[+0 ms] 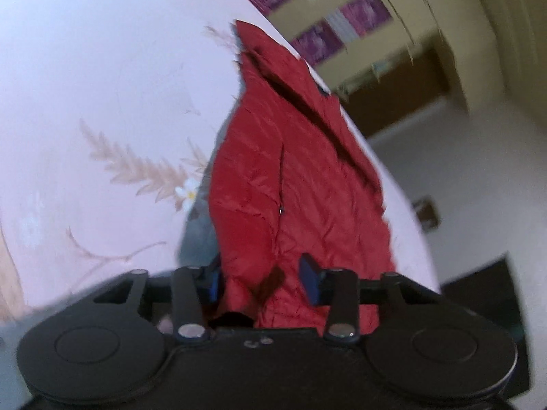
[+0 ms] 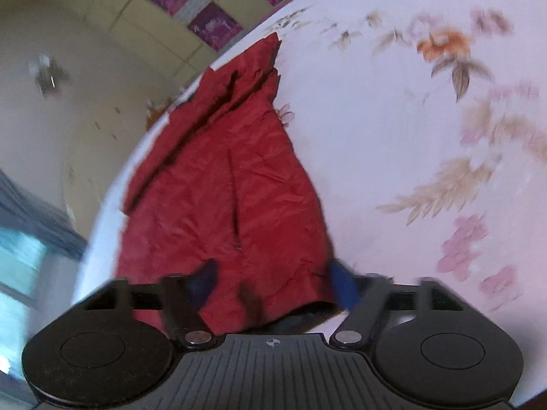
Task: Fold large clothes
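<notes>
A red jacket [image 1: 290, 184] lies along the edge of a bed covered by a pale floral sheet [image 1: 102, 102], its near hem bunched up at both cameras.

The left hand-held gripper [image 1: 261, 282] stands narrow, its blue pads [image 1: 309, 282] either side of the gathered hem; the left pad is against the cloth, the right one shows a small gap, so a firm grip cannot be told. A grey lining [image 1: 198, 239] peeks out at the jacket's left edge.

The right hand-held gripper [image 2: 275, 283] is likewise half closed around the hem in its own view, blurred; red cloth fills the space between its pads [image 2: 343, 287], but whether they press on it cannot be told.

Beyond the bed: yellow cupboards [image 1: 393, 51] with purple panels [image 2: 215, 29], a pale wall [image 2: 51, 130] and a window [image 2: 20, 253]. Nothing lies on the jacket.
</notes>
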Motion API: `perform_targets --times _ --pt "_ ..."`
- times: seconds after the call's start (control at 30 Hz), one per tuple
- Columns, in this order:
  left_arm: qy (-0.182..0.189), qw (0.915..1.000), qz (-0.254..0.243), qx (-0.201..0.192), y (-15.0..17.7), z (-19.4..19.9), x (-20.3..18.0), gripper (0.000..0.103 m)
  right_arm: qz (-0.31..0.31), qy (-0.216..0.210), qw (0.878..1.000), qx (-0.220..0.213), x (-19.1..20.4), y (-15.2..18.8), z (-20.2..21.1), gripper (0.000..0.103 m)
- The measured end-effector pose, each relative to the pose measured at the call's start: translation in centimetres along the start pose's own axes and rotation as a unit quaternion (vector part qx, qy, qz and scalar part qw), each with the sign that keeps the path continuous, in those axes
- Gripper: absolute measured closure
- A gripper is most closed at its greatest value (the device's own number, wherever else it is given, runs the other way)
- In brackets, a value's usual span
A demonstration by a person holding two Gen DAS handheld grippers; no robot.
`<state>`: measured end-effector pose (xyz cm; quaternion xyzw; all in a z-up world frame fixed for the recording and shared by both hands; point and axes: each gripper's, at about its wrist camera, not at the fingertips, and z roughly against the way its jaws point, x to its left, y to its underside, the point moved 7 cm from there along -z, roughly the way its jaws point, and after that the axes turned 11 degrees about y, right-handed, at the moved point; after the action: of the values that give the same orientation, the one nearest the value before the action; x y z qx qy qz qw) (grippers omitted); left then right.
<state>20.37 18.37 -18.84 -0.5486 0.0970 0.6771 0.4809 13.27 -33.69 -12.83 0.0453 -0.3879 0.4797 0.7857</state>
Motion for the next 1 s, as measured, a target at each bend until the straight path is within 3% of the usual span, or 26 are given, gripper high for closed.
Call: perform_targets --times 0.1,0.2,0.33,0.37,0.4,0.43,0.5,0.6,0.7,0.87,1.0 --pt "0.019 0.9989 0.028 -0.033 0.6 0.1 -0.1 0.067 -0.046 -0.033 0.998 0.003 -0.4 -0.1 -0.4 0.063" --pt "0.02 0.9974 0.038 -0.058 1.2 0.6 -0.4 0.066 -0.047 -0.061 0.997 0.007 0.1 0.4 0.2 0.063" --pt "-0.004 0.9961 0.045 -0.075 0.7 -0.3 0.2 0.071 -0.05 -0.056 0.997 0.004 -0.4 -0.2 -0.6 0.064" --pt "-0.013 0.9961 0.045 -0.075 0.5 -0.6 0.1 0.077 -0.055 -0.056 0.997 0.001 -0.5 -0.6 -0.9 0.068" --pt "-0.031 0.9963 0.037 -0.072 0.4 -1.1 0.1 0.084 -0.054 -0.051 0.997 0.001 -0.7 -0.4 -1.1 0.084" --pt "-0.051 0.9961 0.024 -0.067 0.4 -1.3 0.1 0.091 -0.048 -0.042 0.998 0.005 -0.7 -0.5 -1.4 0.093" --pt "-0.056 0.9948 0.015 -0.084 0.5 -0.8 -0.7 0.095 -0.024 -0.038 0.999 -0.004 -0.4 -0.5 -0.9 0.097" --pt "-0.072 0.9925 -0.02 -0.097 0.8 0.1 -2.2 0.095 0.002 -0.076 0.996 -0.04 1.2 -1.0 1.9 0.097" --pt "-0.103 0.9918 -0.004 -0.076 0.4 -1.4 -1.1 0.096 0.06 -0.026 0.997 -0.034 1.8 -1.6 0.8 0.097" --pt "-0.085 0.9894 -0.021 -0.116 -1.6 -0.7 -4.2 0.097 0.07 -0.06 0.994 -0.063 4.1 -4.4 2.3 0.097" --pt "-0.058 0.9845 -0.045 -0.159 -5.4 -0.6 -7.2 0.097 0.088 -0.08 0.988 -0.097 7.0 -8.1 3.1 0.097"
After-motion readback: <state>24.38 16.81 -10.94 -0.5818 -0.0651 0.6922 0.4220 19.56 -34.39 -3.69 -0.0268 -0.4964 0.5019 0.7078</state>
